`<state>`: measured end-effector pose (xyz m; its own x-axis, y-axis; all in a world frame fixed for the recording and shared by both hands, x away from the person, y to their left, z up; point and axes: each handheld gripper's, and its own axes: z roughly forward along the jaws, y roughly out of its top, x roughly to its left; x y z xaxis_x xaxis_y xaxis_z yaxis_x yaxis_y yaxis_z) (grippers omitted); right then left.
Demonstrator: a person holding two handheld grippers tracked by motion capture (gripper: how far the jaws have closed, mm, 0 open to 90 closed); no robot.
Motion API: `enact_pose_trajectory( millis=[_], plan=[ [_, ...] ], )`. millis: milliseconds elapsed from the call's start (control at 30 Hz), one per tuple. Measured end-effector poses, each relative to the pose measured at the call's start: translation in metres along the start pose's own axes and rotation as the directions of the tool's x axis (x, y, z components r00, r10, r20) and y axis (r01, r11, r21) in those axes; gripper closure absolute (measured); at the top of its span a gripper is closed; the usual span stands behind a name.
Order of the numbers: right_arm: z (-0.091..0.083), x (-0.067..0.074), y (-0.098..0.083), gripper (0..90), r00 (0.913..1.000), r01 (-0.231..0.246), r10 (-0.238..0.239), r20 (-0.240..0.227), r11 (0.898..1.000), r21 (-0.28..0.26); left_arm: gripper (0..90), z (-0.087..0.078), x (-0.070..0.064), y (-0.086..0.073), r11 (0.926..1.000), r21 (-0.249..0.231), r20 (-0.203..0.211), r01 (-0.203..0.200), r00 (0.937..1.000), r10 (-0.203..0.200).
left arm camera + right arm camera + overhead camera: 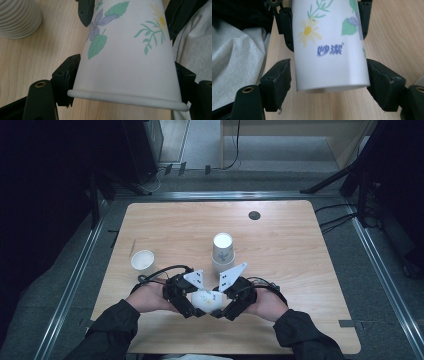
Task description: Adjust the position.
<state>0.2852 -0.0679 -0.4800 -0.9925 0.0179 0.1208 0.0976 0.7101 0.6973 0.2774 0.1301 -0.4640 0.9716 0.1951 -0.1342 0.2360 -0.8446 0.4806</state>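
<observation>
The flowered paper cup [206,300] lies nearest, held on its side above the near edge of the table [300,285], between the two tools; its long axis runs left to right, rim toward the left gripper [196,312] and base toward the right gripper [220,313], so neither hand is nearer; each has an end. In the left gripper view the jaws pinch the cup [130,60] just above its rolled rim, pads on both walls. In the right gripper view the jaws straddle the base end [329,57], the right pad touching, the left with a sliver of gap; I judge it not yet clamped. Farther off stand an upright stack of cups [222,251] and a ribbed white cup [142,261] at the left.
</observation>
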Motion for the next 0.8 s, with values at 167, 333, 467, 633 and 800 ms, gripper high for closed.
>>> enact_pose_trajectory(
  millis=[167, 333, 467, 633, 800],
  plan=[
    [0.0045, 0.0010, 0.0007, 24.6, 0.9999, 0.012, -0.012, 0.000, 1.000, 0.015, 25.0, 0.0064, -0.0036, 0.0021, 0.9997, 0.025, 0.001, -0.004, 1.0000, 0.004],
    [0.0088, 0.0014, 0.0003, 28.4, 0.9993, 0.034, -0.034, -0.013, 0.999, 0.035, 24.8, 0.0099, -0.0062, 0.0041, 0.9990, 0.042, 0.005, -0.017, 0.9998, 0.017],
    [0.0099, 0.0037, 0.0000, 34.1, 0.9989, 0.040, -0.039, -0.027, 0.998, 0.049, 24.8, 0.0110, -0.0070, 0.0041, 0.9987, 0.041, 0.006, -0.031, 0.9995, 0.031],
    [0.0095, 0.0039, 0.0008, 34.7, 0.9990, 0.037, -0.035, -0.026, 0.998, 0.058, 24.4, 0.0103, -0.0059, 0.0035, 0.9990, 0.035, 0.014, -0.027, 0.9995, 0.027],
    [0.0071, 0.0040, 0.0021, 34.4, 0.9990, 0.040, -0.039, -0.023, 0.998, 0.048, 22.1, 0.0082, -0.0045, 0.0028, 0.9991, 0.018, 0.020, -0.039, 0.9991, 0.038]
  ],
)
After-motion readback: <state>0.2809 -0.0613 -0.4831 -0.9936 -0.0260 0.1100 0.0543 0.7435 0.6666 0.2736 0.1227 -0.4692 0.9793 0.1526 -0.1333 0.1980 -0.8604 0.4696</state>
